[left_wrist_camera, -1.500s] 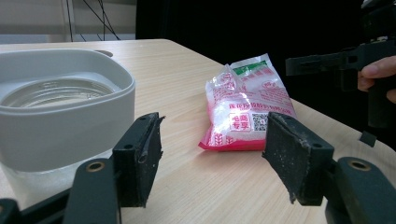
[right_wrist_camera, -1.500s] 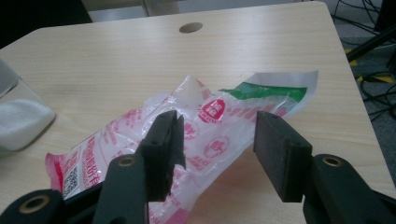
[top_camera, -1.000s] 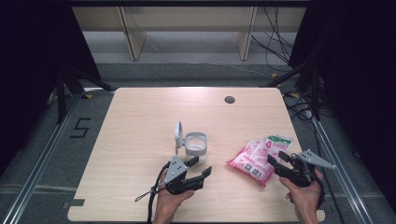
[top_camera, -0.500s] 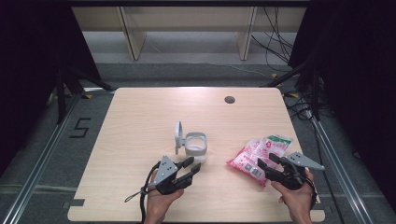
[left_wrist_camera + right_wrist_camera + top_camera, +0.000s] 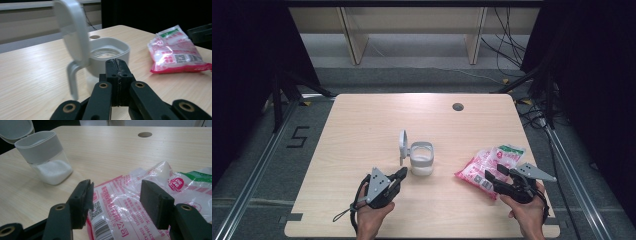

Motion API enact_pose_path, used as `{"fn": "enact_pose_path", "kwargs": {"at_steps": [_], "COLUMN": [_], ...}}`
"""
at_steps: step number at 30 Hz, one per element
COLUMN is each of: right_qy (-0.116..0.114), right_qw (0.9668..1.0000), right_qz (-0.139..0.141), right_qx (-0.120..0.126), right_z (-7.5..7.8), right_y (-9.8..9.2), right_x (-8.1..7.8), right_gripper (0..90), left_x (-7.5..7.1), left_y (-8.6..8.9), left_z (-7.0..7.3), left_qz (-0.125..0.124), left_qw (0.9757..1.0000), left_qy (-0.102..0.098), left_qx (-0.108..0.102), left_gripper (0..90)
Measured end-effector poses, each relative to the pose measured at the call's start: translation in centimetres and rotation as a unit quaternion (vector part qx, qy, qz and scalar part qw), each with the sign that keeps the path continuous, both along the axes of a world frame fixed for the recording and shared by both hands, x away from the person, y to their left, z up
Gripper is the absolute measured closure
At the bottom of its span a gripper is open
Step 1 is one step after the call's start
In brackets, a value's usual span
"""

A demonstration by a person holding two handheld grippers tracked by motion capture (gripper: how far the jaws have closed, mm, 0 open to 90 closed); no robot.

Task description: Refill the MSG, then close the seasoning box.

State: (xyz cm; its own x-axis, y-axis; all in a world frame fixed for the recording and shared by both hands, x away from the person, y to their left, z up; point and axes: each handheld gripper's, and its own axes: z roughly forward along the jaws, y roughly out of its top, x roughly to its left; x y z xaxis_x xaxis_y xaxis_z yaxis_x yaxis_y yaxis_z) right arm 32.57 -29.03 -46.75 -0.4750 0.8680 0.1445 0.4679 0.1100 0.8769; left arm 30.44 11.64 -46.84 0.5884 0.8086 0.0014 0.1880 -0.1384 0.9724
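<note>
A clear jar (image 5: 421, 160) with a grey collar stands near the table's middle, its grey lid (image 5: 403, 146) flipped up on the left side. White powder fills its lower part (image 5: 53, 171). My left gripper (image 5: 402, 174) is shut and empty, its tips just short of the jar (image 5: 110, 53). A pink, white and green plastic bag (image 5: 489, 164) lies flat to the right. My right gripper (image 5: 495, 174) stands open, its jaws either side of the bag's near corner (image 5: 117, 202).
The wooden table (image 5: 362, 125) has a round cable hole (image 5: 457, 106) at the back right. Shelving and loose cables stand beyond the far edge. Dark floor surrounds the table.
Both hands pulled back toward the table's near edge. The left gripper now points at the jar from lower left; the right gripper dropped lower beside the bag.
</note>
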Motion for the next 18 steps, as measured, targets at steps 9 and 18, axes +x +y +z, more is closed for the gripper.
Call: {"fn": "enact_pose_path", "kwargs": {"at_steps": [9,18], "right_qy": [0.003,-0.002], "right_qw": [1.0,1.0], "right_qz": [0.0,0.009], "right_qx": [0.002,0.004], "right_z": [0.0,-0.1], "right_y": [0.4,0.5], "right_x": [-0.1,-0.2], "right_gripper": [43.3,43.4], "left_x": [0.6,1.6], "left_y": [1.2,1.3], "left_z": [-0.2,-0.3], "left_qz": [0.024,0.034], "left_qw": [0.9997,0.9994], "left_qy": [0.001,0.008], "left_qx": [-0.009,-0.006], "left_gripper": [89.1,89.1]}}
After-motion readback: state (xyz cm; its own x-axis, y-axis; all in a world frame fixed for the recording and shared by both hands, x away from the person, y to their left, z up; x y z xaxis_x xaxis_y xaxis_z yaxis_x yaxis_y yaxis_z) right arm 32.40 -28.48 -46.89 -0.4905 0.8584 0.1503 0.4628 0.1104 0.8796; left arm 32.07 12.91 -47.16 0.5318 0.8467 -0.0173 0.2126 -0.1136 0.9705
